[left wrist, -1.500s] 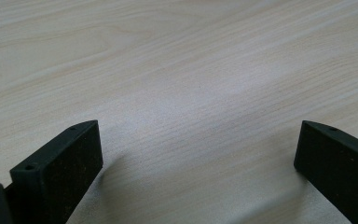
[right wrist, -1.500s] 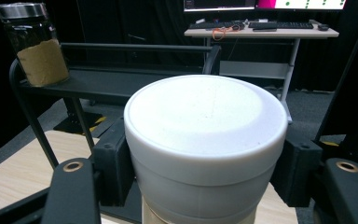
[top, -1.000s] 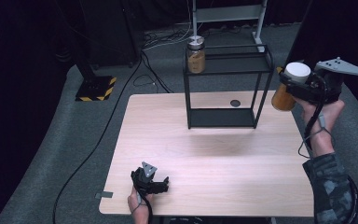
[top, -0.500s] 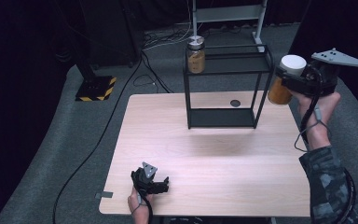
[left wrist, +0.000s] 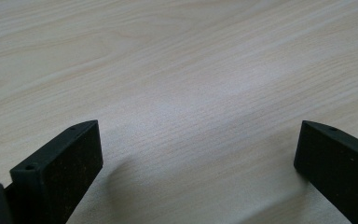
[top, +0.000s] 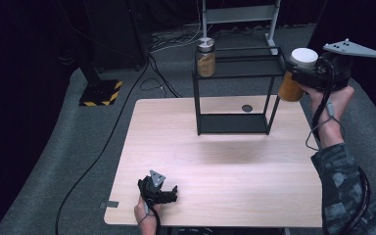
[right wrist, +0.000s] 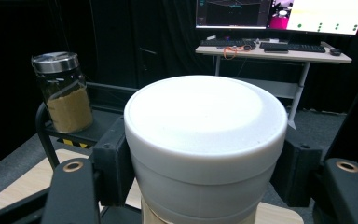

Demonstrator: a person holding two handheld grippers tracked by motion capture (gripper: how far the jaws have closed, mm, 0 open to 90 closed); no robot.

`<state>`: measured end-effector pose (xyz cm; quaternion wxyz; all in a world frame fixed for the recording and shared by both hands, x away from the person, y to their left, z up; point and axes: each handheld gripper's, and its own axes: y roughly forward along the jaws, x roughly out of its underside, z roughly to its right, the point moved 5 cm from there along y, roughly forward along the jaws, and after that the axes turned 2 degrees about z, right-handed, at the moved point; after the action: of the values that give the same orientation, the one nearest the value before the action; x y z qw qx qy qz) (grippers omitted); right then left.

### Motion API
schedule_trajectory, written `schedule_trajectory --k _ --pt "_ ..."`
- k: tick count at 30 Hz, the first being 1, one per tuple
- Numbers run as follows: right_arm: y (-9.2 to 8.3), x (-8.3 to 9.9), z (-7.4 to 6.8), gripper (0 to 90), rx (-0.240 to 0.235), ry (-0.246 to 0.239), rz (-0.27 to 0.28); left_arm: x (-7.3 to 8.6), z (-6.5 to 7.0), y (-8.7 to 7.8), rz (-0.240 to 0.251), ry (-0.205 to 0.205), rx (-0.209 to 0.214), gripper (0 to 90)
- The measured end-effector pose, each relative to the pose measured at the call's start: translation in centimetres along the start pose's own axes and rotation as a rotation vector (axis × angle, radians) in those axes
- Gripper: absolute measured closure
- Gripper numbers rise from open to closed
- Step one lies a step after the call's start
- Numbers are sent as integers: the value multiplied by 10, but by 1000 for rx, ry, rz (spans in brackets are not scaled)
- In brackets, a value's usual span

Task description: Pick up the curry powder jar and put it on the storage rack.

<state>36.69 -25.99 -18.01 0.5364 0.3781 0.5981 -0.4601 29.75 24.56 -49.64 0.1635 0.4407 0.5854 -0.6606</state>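
My right gripper (top: 298, 78) is shut on a white-lidded jar (top: 296, 73) of amber-brown contents, held in the air just right of the black wire shelf (top: 235, 76). In the right gripper view the jar's white lid (right wrist: 205, 126) sits between the two black jaws. A second jar (top: 206, 58) with a metal lid and brown powder stands on the shelf's top left; it also appears as the glass jar (right wrist: 65, 93). My left gripper (top: 169, 194) rests low at the table's near left edge, jaws open over bare wood (left wrist: 191, 93).
The light wooden table (top: 215, 161) has a small dark round hole (top: 246, 107) behind the shelf. A black stand with a yellow-black striped base (top: 100, 90) sits on the floor at left. A desk with monitors (right wrist: 279, 28) stands beyond.
The right gripper has risen with the white-lidded jar and moved slightly toward the shelf top. The left gripper has stayed put.
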Motion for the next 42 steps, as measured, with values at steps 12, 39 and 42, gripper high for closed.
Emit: schedule_trajectory --k 12,39,42 --pt "13 -19 -6 333 -5 -5 8 0 -1 0 -1 1 11 3" --pt "60 -41 -9 332 9 45 -1 0 1 0 6 16 6 5" --pt "65 -41 -8 332 7 54 -2 0 2 0 6 21 3 6"
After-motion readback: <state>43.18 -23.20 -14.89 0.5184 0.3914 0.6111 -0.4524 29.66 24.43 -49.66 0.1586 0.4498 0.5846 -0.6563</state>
